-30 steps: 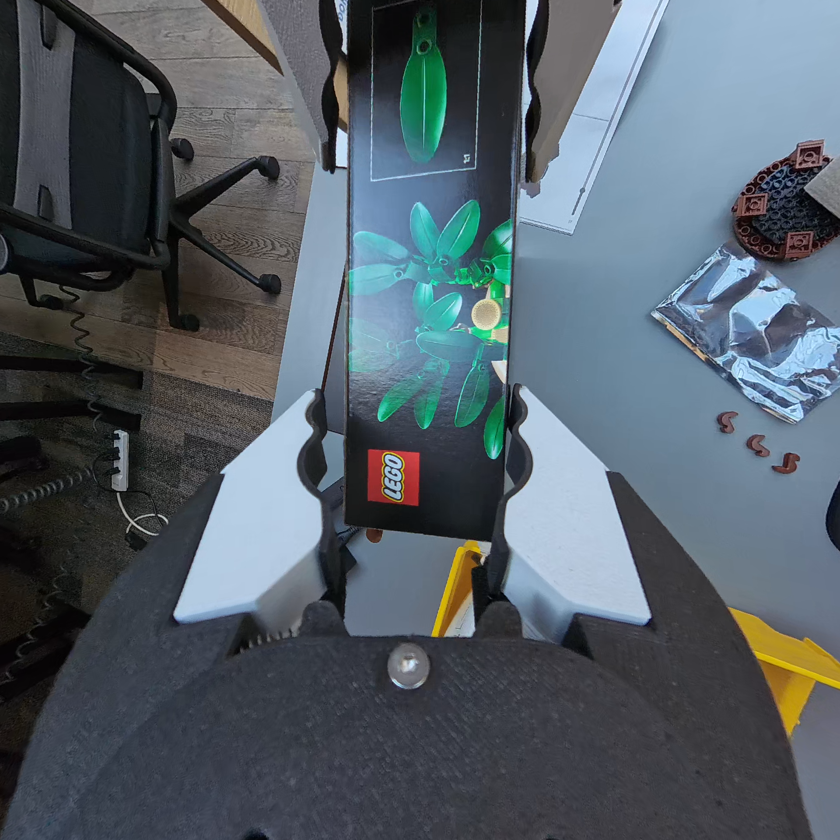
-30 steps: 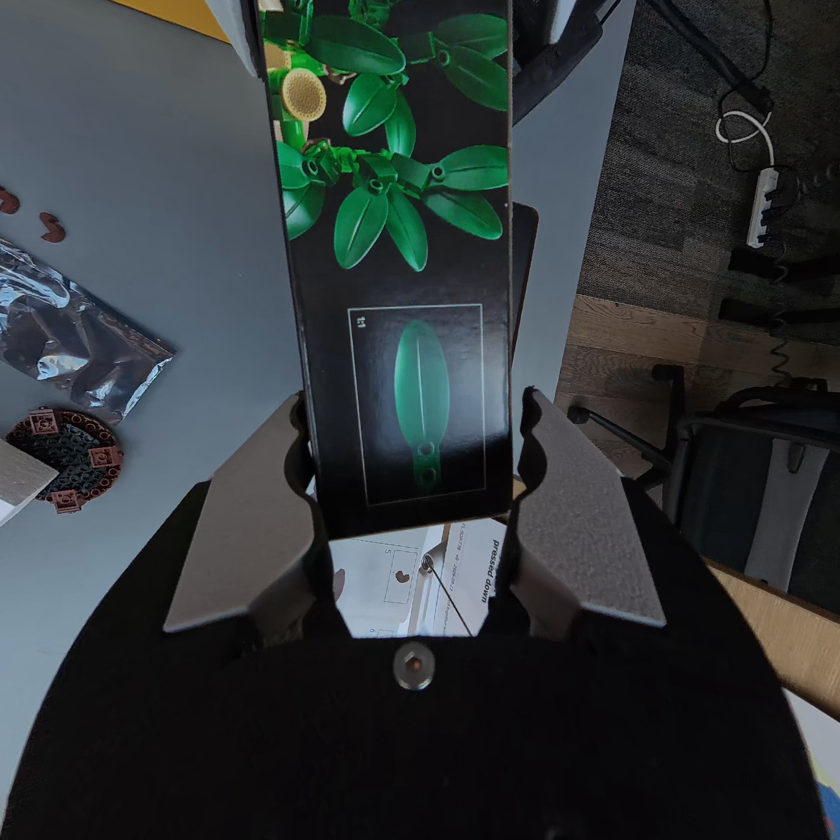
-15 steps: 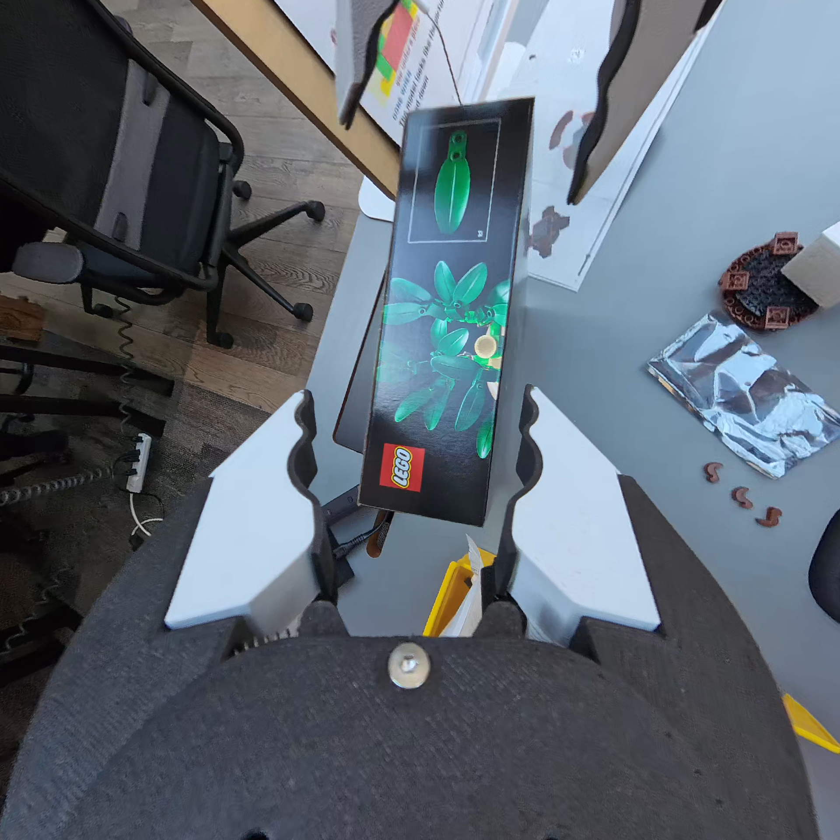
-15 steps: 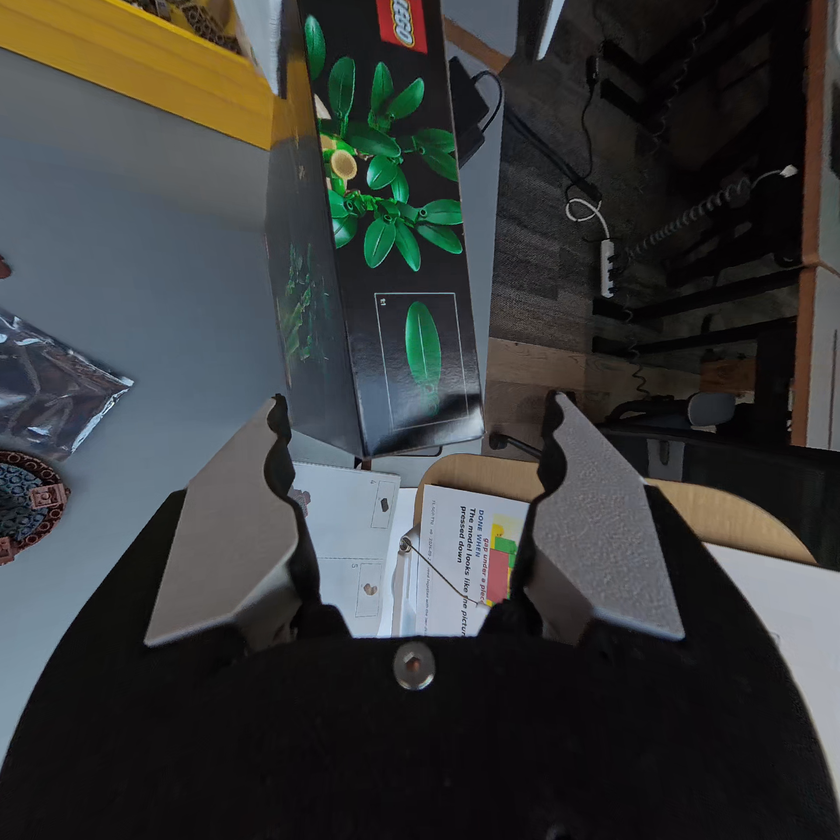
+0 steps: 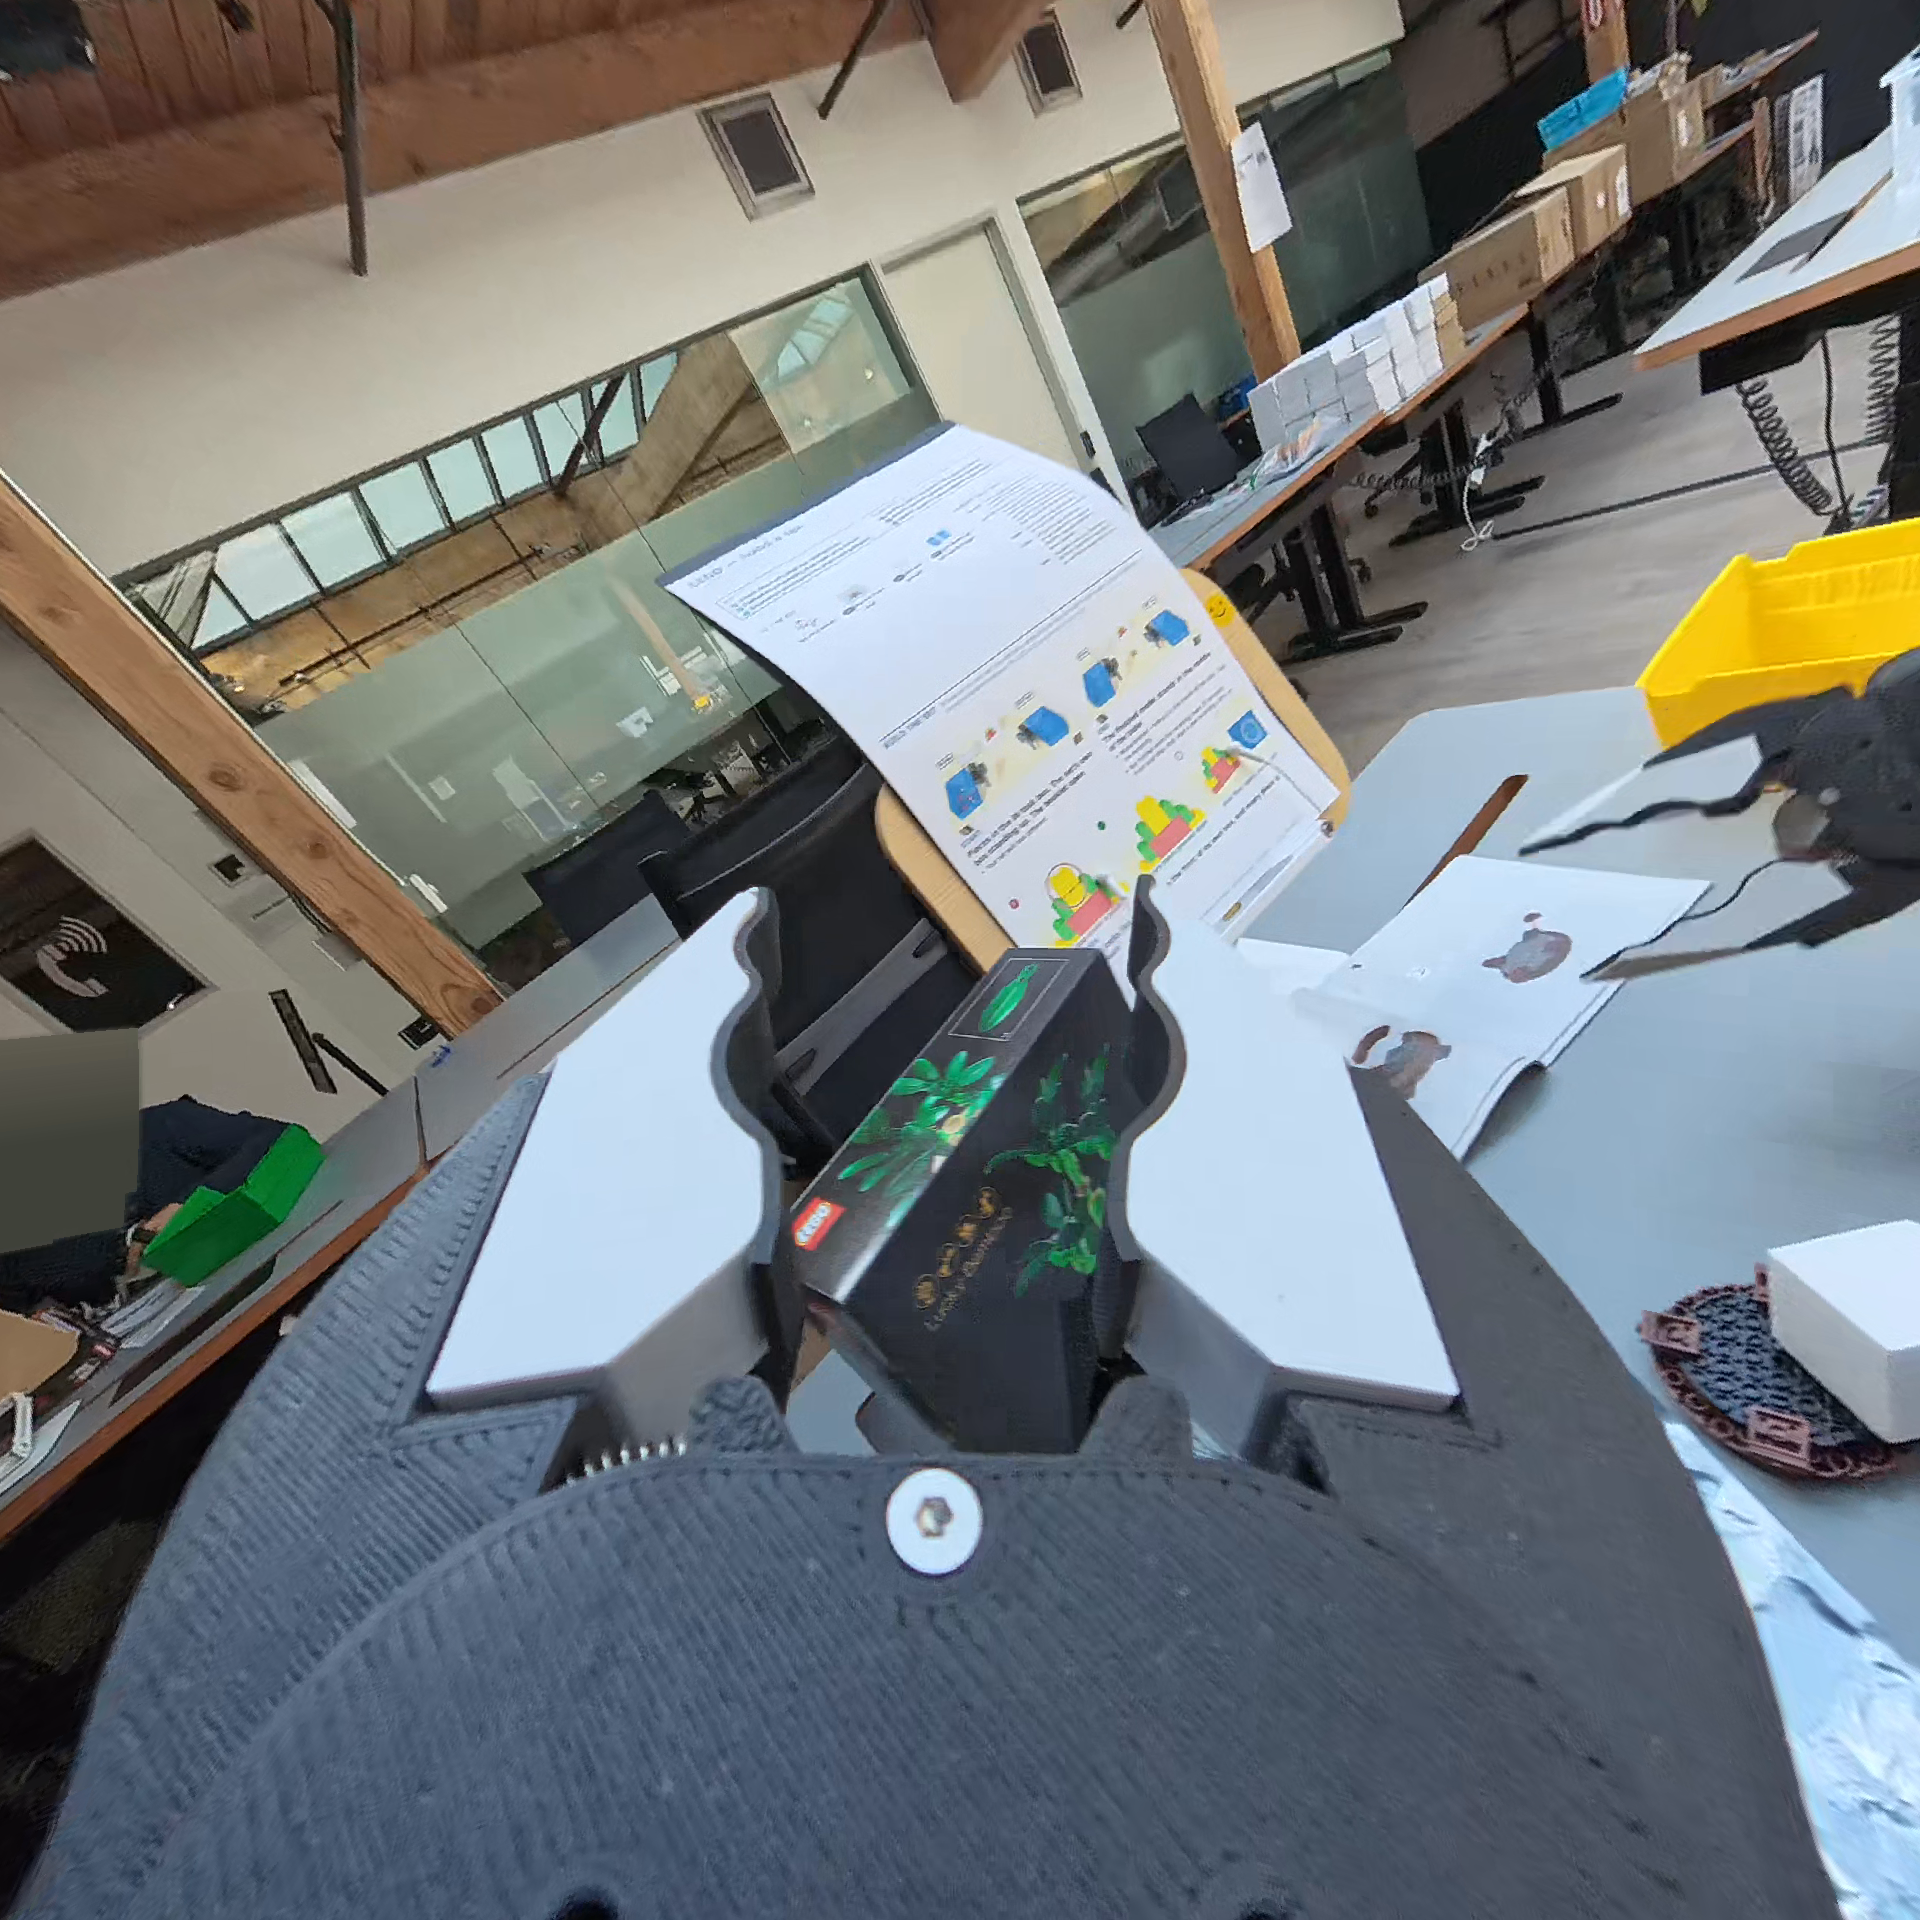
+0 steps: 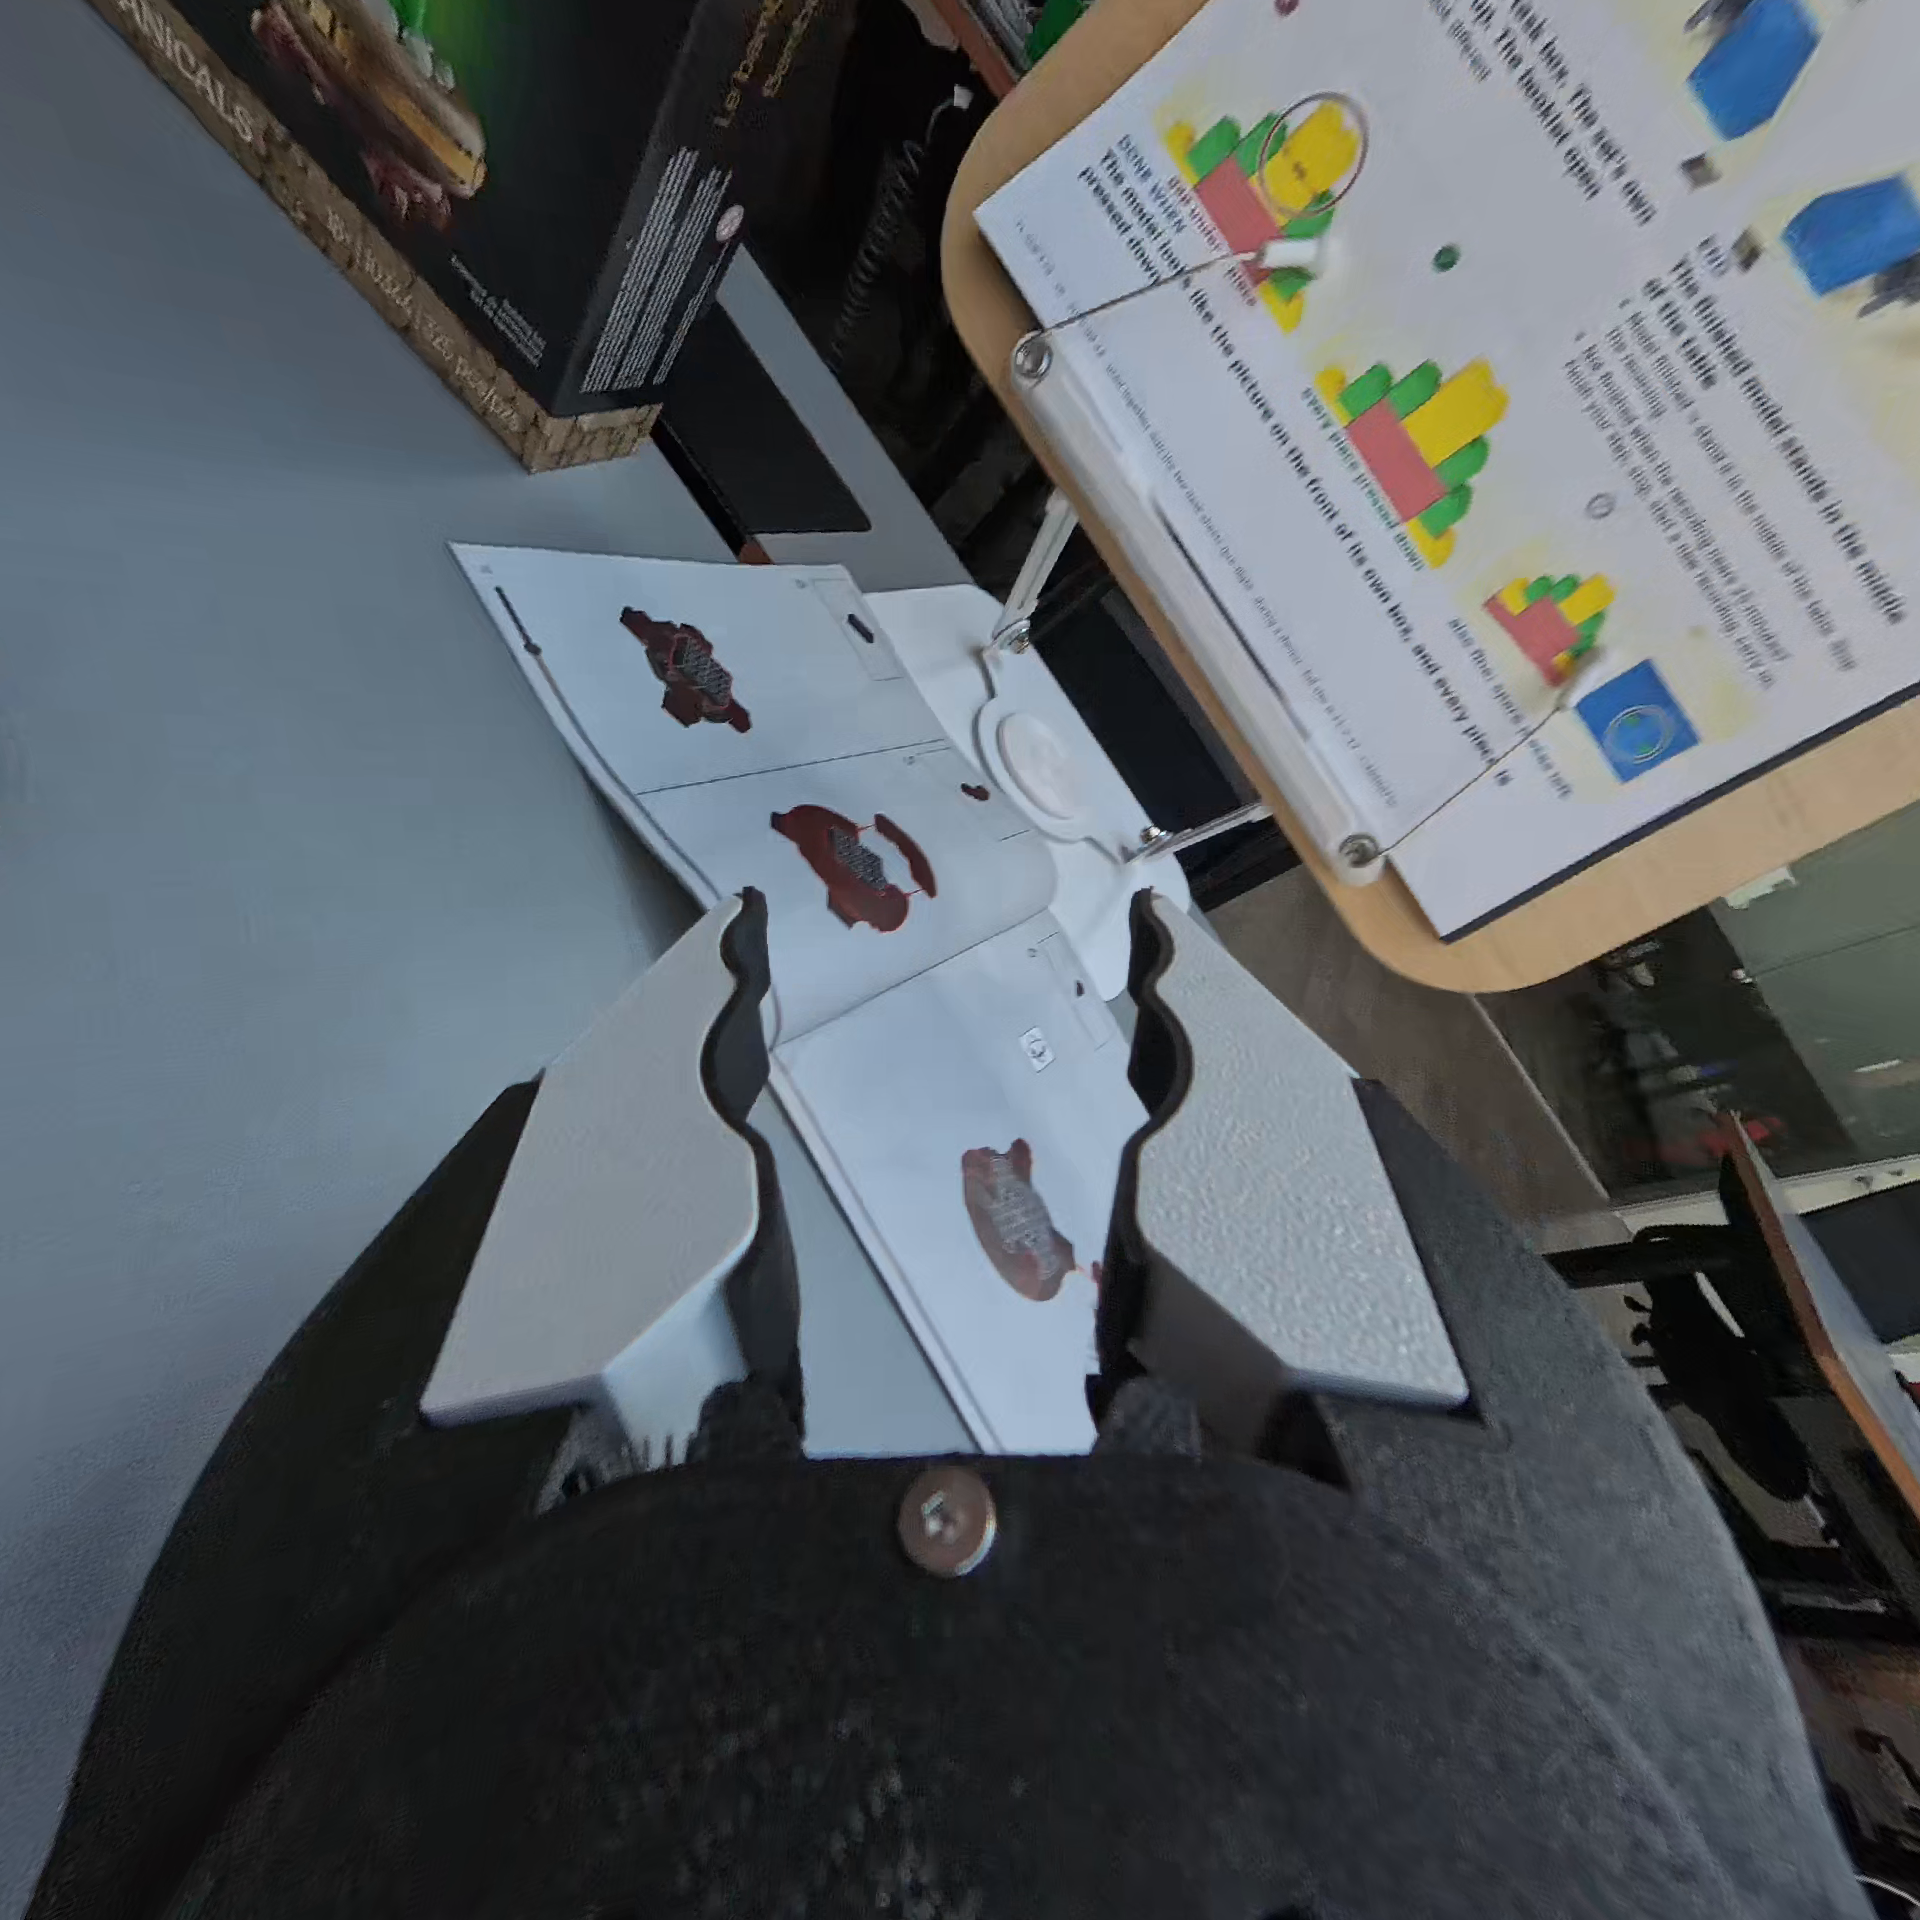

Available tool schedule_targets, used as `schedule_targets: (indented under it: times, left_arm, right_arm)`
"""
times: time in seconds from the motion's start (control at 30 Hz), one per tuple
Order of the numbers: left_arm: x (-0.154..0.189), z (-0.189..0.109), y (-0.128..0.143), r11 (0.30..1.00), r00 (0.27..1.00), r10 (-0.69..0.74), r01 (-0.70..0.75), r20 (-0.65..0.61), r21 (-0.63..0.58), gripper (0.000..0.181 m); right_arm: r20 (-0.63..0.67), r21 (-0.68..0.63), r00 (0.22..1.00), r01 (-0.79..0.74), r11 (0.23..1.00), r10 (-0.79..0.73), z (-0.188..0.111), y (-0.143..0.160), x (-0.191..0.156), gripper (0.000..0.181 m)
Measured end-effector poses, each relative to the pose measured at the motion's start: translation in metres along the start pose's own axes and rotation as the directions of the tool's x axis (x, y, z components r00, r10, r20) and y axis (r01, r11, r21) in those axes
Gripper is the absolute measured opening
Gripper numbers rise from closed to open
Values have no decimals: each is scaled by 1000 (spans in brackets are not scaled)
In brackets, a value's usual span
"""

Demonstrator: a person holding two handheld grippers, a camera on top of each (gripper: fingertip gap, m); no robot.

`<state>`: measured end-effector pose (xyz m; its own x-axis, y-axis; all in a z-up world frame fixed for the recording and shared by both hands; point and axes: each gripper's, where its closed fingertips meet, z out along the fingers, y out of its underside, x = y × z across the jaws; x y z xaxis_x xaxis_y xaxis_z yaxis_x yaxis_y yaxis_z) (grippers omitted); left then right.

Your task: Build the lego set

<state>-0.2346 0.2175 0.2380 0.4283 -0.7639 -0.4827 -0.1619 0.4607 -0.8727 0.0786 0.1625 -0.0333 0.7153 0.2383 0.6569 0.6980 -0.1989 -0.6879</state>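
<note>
The black Lego box (image 5: 966,1174) with green leaf pictures rests on the grey table (image 5: 1662,1143). In the left wrist view it lies just beyond and between the fingers of my left gripper (image 5: 945,914), which is open and not gripping it. The box also shows at the top left of the right wrist view (image 6: 499,156). My right gripper (image 6: 945,914) is open and empty above the open instruction booklet (image 6: 831,748). It also shows at the right of the left wrist view (image 5: 1558,909). A round brown base with black plates (image 5: 1745,1382) lies on the table at the right.
A white block (image 5: 1860,1320) sits on the brown base. A crumpled foil bag (image 5: 1829,1683) lies near me at the right. A yellow bin (image 5: 1787,623) stands far right. A wooden stand with a printed sheet (image 6: 1455,416) rises behind the booklet. A black office chair (image 5: 831,935) is past the table edge. About 45 cm separates my left fingertips from my right. Measured from the fingertips, the white block (image 5: 1860,1320) is 15 cm or so from the right gripper and 35 cm from the left.
Both grippers held the box between them a second ago. Both opened and let go. The box now rests on the table, and the right gripper has swung over the booklet.
</note>
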Motion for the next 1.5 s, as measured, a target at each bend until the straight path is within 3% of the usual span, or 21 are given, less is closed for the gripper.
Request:
schedule_targets:
  times: [0.17,0.27,0.43,0.5,0.53,0.63,0.73,0.93,1.03,1.13,1.33,1.5]
  left_arm:
    - [72,-18,-9,1000,999,14,-15,-52,-27,60]
    - [102,-29,-15,996,987,-90,87,-134,-32,58]
    - [114,-41,-16,987,973,-154,145,-173,-64,57]
    - [115,-41,-11,988,973,-147,135,-180,-77,55]
    - [118,-39,-7,986,969,-153,138,-192,-90,53]
    - [136,-27,15,969,943,-213,170,-256,-180,53]
    - [158,-9,52,932,910,-287,192,-300,-308,49]
    - [209,39,130,757,748,-578,342,-326,-556,62]
    - [229,66,160,693,700,-646,371,-305,-618,60]
    - [245,83,171,670,676,-673,384,-301,-635,61]
    - [261,95,179,735,761,-566,290,-318,-613,62]
    - [237,92,172,794,826,-495,305,-269,-526,58]
  right_arm:
    - [72,-184,994,-70,980,85,35,45,-45,57]
    - [105,-263,968,-195,945,229,55,62,-57,55]
    - [19,-279,973,-218,935,232,73,71,-49,43]
    - [7,-303,974,-212,929,225,77,74,-50,17]
    - [-5,-308,978,-200,930,209,78,74,-48,13]
    - [-34,-319,988,-156,935,153,73,68,-38,2]
    - [-28,-308,977,-211,928,213,60,55,-24,0]
    - [-14,-309,948,-307,900,318,35,36,8,0]
    - [7,-322,933,-338,884,359,26,34,11,0]
    - [14,-325,929,-346,880,371,16,36,8,0]
    - [39,-310,915,-371,875,401,7,40,-2,0]
    - [51,-326,927,-336,884,371,1,47,-16,0]
